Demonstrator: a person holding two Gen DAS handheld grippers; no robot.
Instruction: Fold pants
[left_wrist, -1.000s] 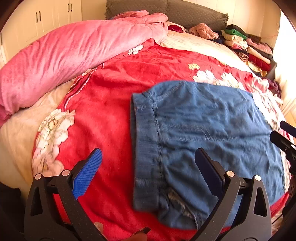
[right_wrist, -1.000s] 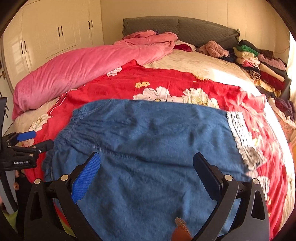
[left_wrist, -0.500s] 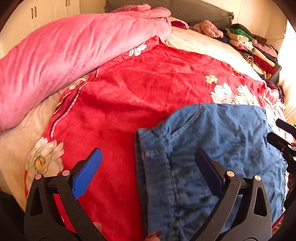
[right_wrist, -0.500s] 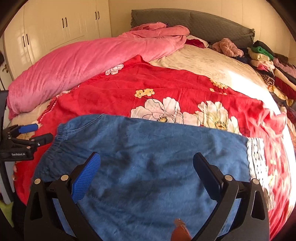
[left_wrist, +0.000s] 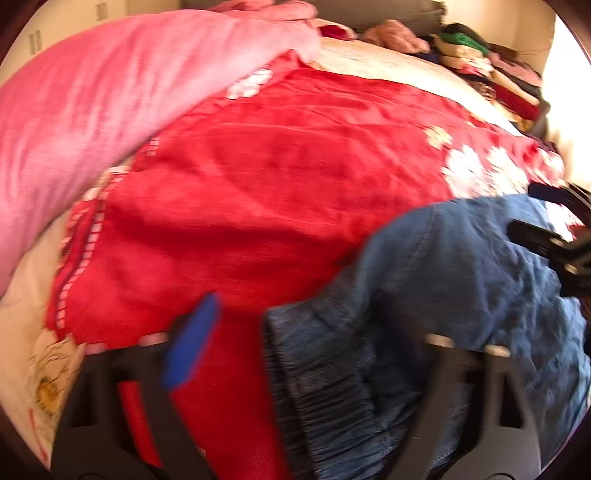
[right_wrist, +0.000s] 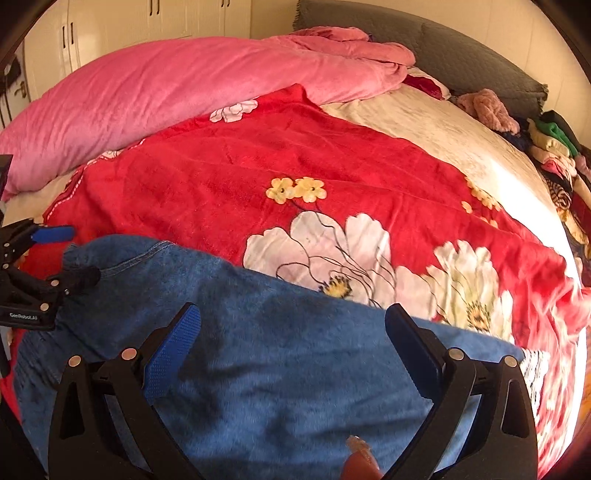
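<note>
Currently the blue denim pants lie spread on the red floral blanket at the near edge of the bed, elastic waistband toward the left side, legs running right.

Left tool: jaws wide apart, nothing gripped. Blue-padded finger sits over red blanket, the other finger over the gathered waistband. That view is motion-blurred, so contact with the fabric can't be judged. In the right wrist view the left tool shows at the waistband corner, fingertips spread around the hem.

Right tool: jaws wide apart, nothing gripped, hovering over mid-leg denim. Blue pad and the black finger both over the pants; can't tell if they touch.

Denim is rumpled and bunched near the waistband in the left view, flatter across the leg in the right view.

Around: pink quilt rolled along the far left of the bed, grey headboard, stack of folded clothes at the far right, cream wardrobe doors behind.
</note>
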